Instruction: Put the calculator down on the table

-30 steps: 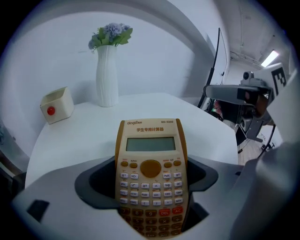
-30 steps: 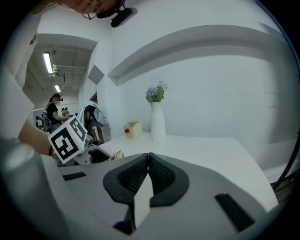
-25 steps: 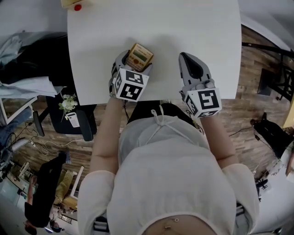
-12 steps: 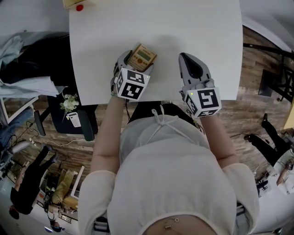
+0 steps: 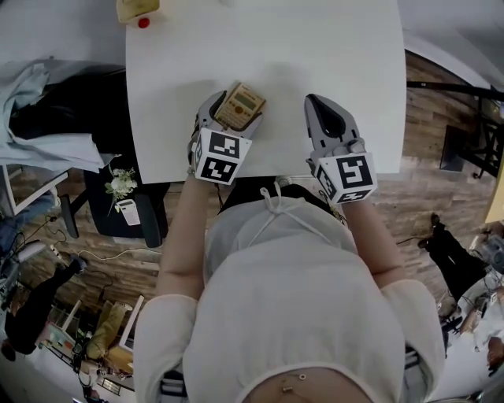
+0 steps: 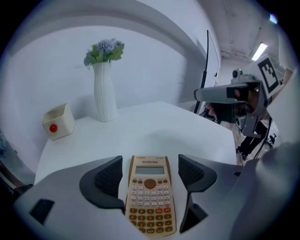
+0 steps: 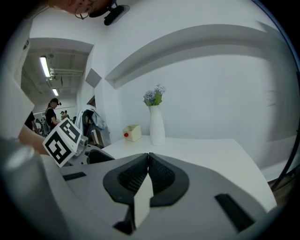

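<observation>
A tan calculator (image 6: 150, 197) lies face up on the white table (image 5: 315, 47), near the front edge, between the jaws of my left gripper (image 6: 150, 169). Those jaws stand open, and a thin strip of table shows on each side between the calculator and the pads. The head view has the calculator (image 5: 241, 105) poking out ahead of the left gripper (image 5: 233, 112). My right gripper (image 5: 320, 108) hovers over the table to the right of it. In the right gripper view, the right gripper (image 7: 148, 161) has its pads pressed together on nothing.
A white vase with flowers (image 6: 105, 91) stands at the table's far side, with a small cream box with a red button (image 6: 58, 122) beside it at the far left corner (image 5: 138, 9). A dark chair (image 5: 118, 205) and clutter are left of the table.
The left gripper and the calculator have shifted slightly toward the table's front left. The right gripper has stayed where it was.
</observation>
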Action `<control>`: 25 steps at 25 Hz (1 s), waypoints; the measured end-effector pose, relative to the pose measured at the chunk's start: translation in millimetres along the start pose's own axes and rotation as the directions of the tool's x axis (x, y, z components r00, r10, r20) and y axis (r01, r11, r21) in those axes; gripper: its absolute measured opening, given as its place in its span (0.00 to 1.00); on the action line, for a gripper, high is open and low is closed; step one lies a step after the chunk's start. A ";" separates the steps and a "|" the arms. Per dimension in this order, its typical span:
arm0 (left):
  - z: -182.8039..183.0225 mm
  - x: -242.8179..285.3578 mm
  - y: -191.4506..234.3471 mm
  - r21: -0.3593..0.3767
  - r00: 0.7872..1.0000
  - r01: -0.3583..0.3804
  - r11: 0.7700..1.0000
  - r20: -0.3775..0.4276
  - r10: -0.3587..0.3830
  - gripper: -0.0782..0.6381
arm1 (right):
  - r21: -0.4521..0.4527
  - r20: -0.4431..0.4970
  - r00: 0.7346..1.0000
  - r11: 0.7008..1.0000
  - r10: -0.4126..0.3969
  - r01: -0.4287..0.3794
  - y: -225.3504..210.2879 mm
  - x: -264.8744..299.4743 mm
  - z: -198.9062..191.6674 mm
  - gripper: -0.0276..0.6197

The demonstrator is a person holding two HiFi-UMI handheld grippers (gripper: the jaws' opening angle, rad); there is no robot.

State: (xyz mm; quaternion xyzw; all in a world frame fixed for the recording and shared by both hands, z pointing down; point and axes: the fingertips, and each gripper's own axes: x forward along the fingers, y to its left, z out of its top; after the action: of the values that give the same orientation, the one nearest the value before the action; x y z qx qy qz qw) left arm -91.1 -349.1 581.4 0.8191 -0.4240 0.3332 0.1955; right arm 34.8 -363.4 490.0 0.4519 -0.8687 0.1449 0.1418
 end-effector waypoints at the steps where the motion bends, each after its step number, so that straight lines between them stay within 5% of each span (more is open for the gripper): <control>1: 8.7 -6.9 1.6 0.001 0.999 -0.009 1.000 0.031 0.009 0.64 | -0.003 0.007 1.000 1.000 -0.001 0.001 0.2 -2.3 3.0 0.05; 5: 45.4 -39.4 11.9 0.004 0.982 -0.103 0.995 0.157 0.101 0.37 | -0.018 0.034 0.999 1.000 -0.004 0.004 1.0 -13.4 17.6 0.05; 10: 84.1 -85.2 11.5 0.010 0.942 -0.153 0.988 0.305 0.142 0.20 | -0.052 0.090 0.996 0.999 0.003 0.001 8.3 -26.6 42.3 0.05; 16: 117.7 -137.8 10.1 0.027 0.881 -0.197 0.980 0.442 0.165 0.15 | -0.141 0.157 0.987 0.990 0.019 0.004 20.3 -43.9 72.8 0.05; 22: 145.3 -190.3 9.9 0.015 0.796 -0.218 0.976 0.581 0.169 0.13 | -0.188 0.214 0.975 0.982 0.053 -0.012 27.9 -59.8 98.1 0.05; 25: 150.0 -211.2 13.1 0.007 0.775 -0.225 0.974 0.608 0.175 0.13 | -0.197 0.246 0.967 0.980 0.065 -0.016 30.3 -65.1 110.3 0.05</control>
State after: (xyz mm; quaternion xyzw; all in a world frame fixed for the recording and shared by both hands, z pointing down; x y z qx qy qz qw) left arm -133.2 -327.7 326.4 0.8396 -0.5353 0.0903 -0.0188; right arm 33.0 -340.2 360.4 0.4327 -0.8987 0.0042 0.0711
